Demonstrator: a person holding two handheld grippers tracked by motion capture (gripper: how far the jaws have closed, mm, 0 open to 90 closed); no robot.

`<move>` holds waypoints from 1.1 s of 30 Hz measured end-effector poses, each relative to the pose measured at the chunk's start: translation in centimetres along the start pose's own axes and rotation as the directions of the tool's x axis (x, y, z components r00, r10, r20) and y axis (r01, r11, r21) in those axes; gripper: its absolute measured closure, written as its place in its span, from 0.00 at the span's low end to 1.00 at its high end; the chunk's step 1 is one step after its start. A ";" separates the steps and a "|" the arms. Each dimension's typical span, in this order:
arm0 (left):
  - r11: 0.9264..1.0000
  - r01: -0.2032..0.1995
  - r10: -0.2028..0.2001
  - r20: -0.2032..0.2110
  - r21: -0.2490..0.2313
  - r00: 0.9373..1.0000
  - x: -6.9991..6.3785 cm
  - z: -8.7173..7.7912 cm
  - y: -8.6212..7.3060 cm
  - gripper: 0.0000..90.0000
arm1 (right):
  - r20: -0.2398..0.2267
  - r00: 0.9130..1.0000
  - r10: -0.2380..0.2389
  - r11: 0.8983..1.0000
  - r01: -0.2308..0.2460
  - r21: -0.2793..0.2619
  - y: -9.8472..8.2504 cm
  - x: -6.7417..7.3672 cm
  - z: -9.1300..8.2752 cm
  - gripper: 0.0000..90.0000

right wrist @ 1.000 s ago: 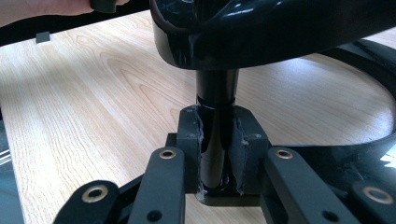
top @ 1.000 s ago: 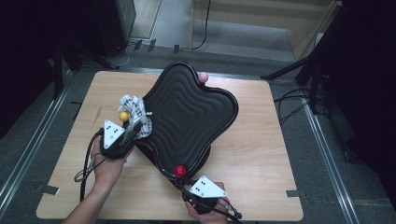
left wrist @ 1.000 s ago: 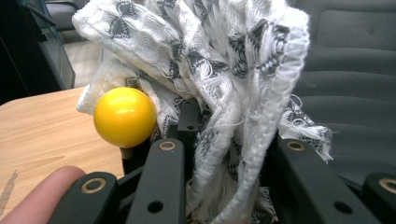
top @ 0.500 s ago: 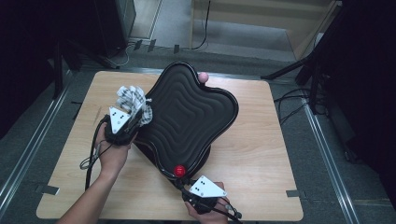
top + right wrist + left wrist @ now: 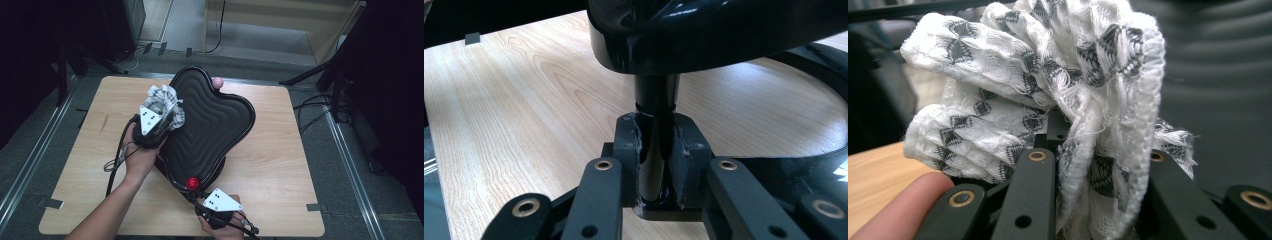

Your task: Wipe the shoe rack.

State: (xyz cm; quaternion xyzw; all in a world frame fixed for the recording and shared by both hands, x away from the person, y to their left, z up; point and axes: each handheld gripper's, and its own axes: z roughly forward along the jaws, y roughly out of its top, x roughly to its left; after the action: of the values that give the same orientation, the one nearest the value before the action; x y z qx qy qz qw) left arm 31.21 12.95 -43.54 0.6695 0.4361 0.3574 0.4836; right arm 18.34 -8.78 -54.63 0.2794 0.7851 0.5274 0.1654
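A black heart-shaped pad (image 5: 212,125) with rippled ridges lies on the wooden table (image 5: 280,150). My left gripper (image 5: 167,120) is at the pad's left edge, shut on a crumpled white cloth (image 5: 162,99) with a black diamond pattern. In the left gripper view the cloth (image 5: 1048,75) bunches up between the jaws of the left gripper (image 5: 1093,170), with the pad's ridges behind it. My right gripper (image 5: 199,194) is at the pad's near tip, beside a red knob (image 5: 192,183). In the right gripper view the right gripper (image 5: 656,150) is shut on a black post (image 5: 656,95) under the pad.
A pink ball (image 5: 217,82) peeks out at the pad's far edge. Bare wood lies to the right of the pad and at the near left. Cables trail from both grippers. Beyond the table are a grey floor and dark stands.
My left hand has carried the cloth away from me along the pad's left edge and a little up. The yellow object seen near the cloth earlier is hidden now. The right gripper has not moved.
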 end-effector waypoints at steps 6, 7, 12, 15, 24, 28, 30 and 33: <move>0.999 -0.023 0.027 0.079 -0.047 0.997 -3.4 1.8 2.6 0.86 | -0.002 1.000 0.000 1.000 0.000 0.001 0.0 0.0 0.0 0.84; 0.999 -0.023 0.027 0.087 -0.050 0.996 -3.8 2.1 2.9 0.86 | -0.003 1.000 0.000 1.000 0.000 0.001 0.0 0.0 0.0 0.84; 0.997 -0.016 0.026 0.136 -0.073 0.990 -6.1 3.4 4.5 0.86 | -0.005 1.000 -0.004 1.000 0.004 0.000 0.0 -0.1 0.0 0.84; 0.996 -0.014 0.029 0.187 -0.083 0.982 -7.6 3.8 5.2 0.85 | -0.005 1.000 -0.006 1.000 0.006 0.000 0.0 -0.1 0.0 0.84; 0.996 -0.020 0.052 0.376 -0.089 0.925 -10.5 3.8 6.0 0.84 | -0.008 1.000 -0.007 1.000 0.007 0.002 0.0 -0.1 0.0 0.84; 0.993 -0.050 0.084 0.346 -0.105 0.934 -10.7 3.8 5.9 0.84 | -0.009 1.000 -0.007 1.000 0.007 0.001 0.0 -0.1 0.0 0.84; 0.995 -0.034 0.060 0.287 -0.094 0.956 -10.1 4.0 6.0 0.83 | -0.008 1.000 -0.006 1.000 0.006 0.001 0.0 -0.1 0.0 0.84; 0.997 0.007 0.011 0.224 -0.081 0.974 -9.2 4.2 6.0 0.83 | -0.009 1.000 -0.006 1.000 0.006 0.001 0.0 -0.1 0.0 0.84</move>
State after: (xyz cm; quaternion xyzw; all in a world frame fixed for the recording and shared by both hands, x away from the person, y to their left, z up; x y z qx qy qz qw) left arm 33.07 2.08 -39.46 0.6857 0.3630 0.2974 0.5564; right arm 18.46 -8.82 -54.60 0.2747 0.7870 0.5277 0.1633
